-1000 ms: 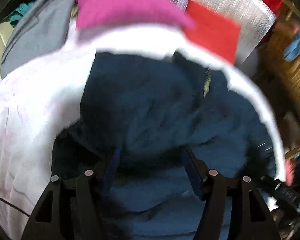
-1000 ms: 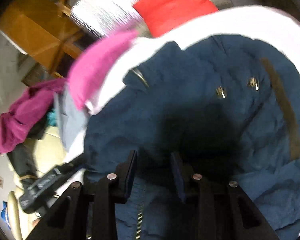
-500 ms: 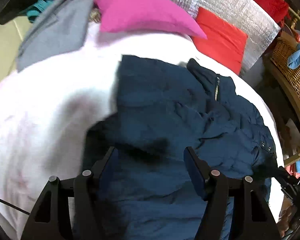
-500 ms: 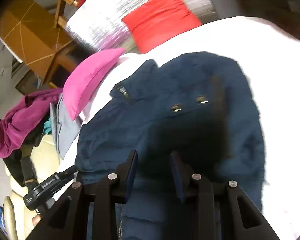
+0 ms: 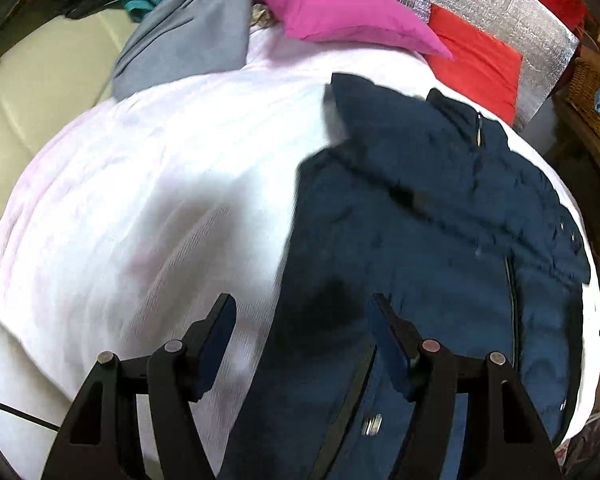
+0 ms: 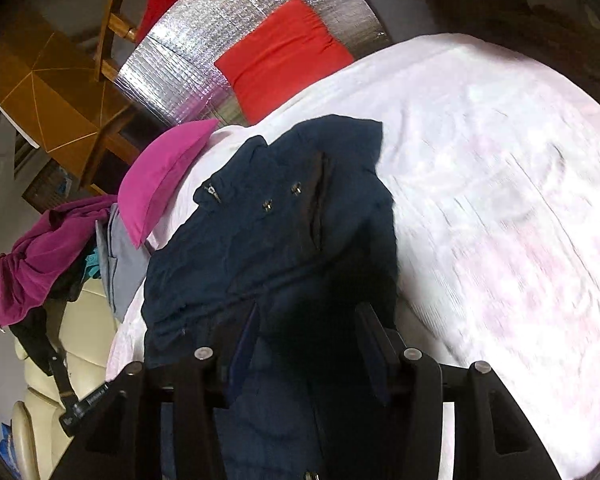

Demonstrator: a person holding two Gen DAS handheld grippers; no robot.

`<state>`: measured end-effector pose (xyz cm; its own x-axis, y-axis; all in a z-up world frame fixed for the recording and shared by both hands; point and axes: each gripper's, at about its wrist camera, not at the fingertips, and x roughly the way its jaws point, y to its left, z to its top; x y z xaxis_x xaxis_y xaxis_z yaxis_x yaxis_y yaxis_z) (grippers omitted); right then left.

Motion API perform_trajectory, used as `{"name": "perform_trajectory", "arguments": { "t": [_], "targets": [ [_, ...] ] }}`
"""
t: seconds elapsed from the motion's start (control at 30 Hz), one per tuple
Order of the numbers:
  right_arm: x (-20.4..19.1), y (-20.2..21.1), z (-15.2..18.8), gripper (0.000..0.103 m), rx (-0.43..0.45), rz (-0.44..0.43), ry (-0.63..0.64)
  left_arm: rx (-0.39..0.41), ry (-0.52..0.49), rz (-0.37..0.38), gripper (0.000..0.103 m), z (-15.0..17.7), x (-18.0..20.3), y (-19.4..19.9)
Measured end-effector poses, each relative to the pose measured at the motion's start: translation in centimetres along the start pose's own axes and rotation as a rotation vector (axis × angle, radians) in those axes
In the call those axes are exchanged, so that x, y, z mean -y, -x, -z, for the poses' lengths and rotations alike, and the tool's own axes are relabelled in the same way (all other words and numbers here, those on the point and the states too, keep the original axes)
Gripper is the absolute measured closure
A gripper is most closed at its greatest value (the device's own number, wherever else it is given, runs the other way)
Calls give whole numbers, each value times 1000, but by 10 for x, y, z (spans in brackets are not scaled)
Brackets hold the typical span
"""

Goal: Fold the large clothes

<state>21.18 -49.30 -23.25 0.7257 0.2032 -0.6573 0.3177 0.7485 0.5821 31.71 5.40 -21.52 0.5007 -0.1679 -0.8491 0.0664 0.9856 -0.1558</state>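
A dark navy padded jacket (image 5: 440,232) lies on the white bed cover (image 5: 160,184), collar and zip toward the pillows; it also shows in the right wrist view (image 6: 284,240), folded narrow with snaps showing. My left gripper (image 5: 302,312) is open and empty above the jacket's left edge. My right gripper (image 6: 306,320) is open and empty above the jacket's near end. The left gripper's body (image 6: 80,404) shows at the lower left of the right wrist view.
A pink pillow (image 5: 348,12) and a red pillow (image 5: 480,60) lie at the bed's head against a silver foil panel (image 5: 500,4). Grey clothing (image 5: 188,36) lies at the far left. A cream sofa (image 5: 40,92) stands beside the bed. A wicker basket (image 5: 592,96) stands right.
Both grippers have pulled back and up from the jacket, so more of the bed shows. The right gripper's jaws have opened wider. The jacket now lies narrower on the cover.
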Motion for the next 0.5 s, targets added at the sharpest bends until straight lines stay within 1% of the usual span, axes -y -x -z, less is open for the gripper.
{"name": "perform_trajectory", "arguments": {
  "t": [0.13,0.37,0.43,0.5],
  "targets": [
    [5,17,23,50,-19,-36,-16,-8,-49,-41,34,42,-4,14],
    [16,40,66,49,-62,-44,-13,-27,-72,-103,34,87,-20,31],
    [22,44,73,47,-73,-37,-30,-32,-51,-96,34,97,-28,38],
    [30,46,81,45,-85,-31,-44,-46,-16,-51,34,103,-35,44]
  ]
}}
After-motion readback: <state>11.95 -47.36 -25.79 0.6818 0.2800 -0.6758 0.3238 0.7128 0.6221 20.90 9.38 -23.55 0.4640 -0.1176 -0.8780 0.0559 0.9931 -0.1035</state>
